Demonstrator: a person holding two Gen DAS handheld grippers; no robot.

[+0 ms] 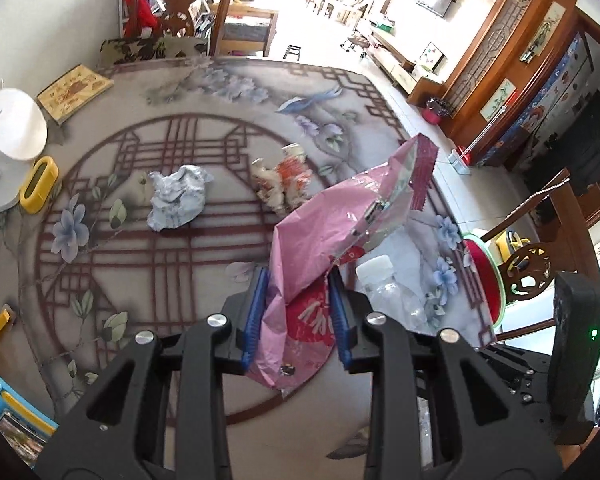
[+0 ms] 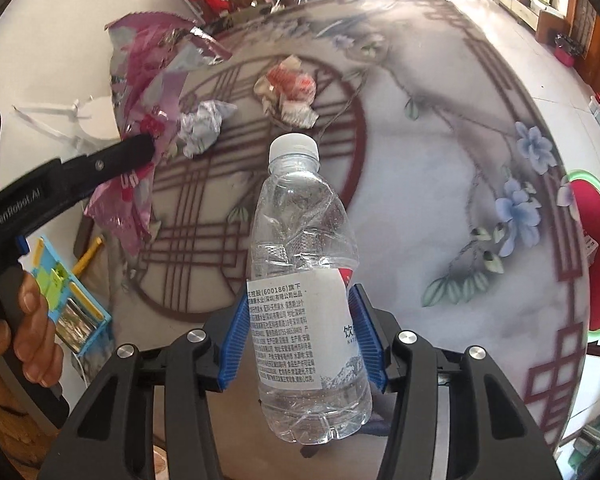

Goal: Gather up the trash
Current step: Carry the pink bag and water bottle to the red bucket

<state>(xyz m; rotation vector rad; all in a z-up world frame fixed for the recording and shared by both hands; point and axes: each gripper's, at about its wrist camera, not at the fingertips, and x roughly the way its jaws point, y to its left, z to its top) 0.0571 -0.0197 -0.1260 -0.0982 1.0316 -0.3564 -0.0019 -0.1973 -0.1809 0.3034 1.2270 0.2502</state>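
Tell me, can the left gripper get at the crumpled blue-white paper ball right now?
Probably not yet. The left gripper is shut on the pink foil bag, so its jaws are occupied. The paper ball itself lies in the open on the table with nothing over it; the bag would have to go first.

On the round table with the painted flower-and-lattice top [image 1: 180, 280], the crumpled pale-blue paper ball [image 1: 178, 198] lies left of the crumpled orange-and-white wrapper [image 1: 286, 182] — well apart — with the pink foil snack bag [image 1: 332, 236] nearer and the clear plastic water bottle [image 2: 304, 280] at its right.
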